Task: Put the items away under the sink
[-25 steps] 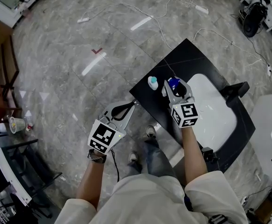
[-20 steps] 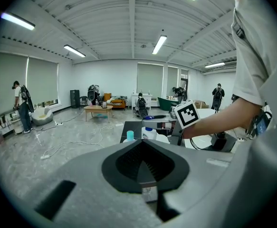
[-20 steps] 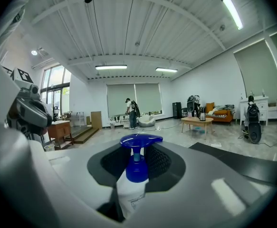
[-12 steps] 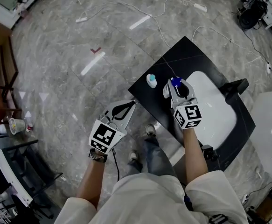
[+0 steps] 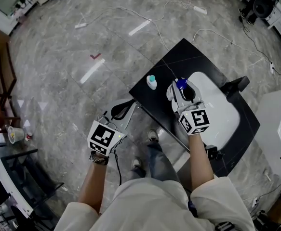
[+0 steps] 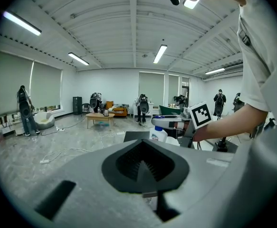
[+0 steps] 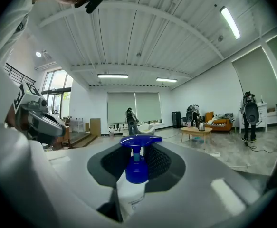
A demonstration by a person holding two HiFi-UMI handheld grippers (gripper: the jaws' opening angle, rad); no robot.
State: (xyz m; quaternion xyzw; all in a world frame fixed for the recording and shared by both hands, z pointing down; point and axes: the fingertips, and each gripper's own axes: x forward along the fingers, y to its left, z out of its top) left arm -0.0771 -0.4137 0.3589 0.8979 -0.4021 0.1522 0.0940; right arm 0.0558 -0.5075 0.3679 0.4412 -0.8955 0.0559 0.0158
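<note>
Right gripper view first: the jaws of the right gripper (image 7: 136,175) are closed on a white pump bottle (image 7: 128,194) with a blue pump head, gripping its body just below the collar. In the head view that pump bottle sits at the gripper's tip, over the black table (image 5: 188,54) beside the left rim of the white sink basin (image 5: 222,117). Whether it is lifted clear of the surface cannot be told.

The jaws of the left gripper (image 6: 145,167) are together with nothing between them. It hangs over the floor (image 5: 82,42), off the table's near-left edge.

A small bottle with a teal cap (image 5: 152,83) stands upright on the table, near the held one but apart from it.

As for progress, nothing appears stowed yet — one item is in hand, the other untouched. The space under the sink is not visible from above, so both items seemingly remain to be carried down there.
</note>
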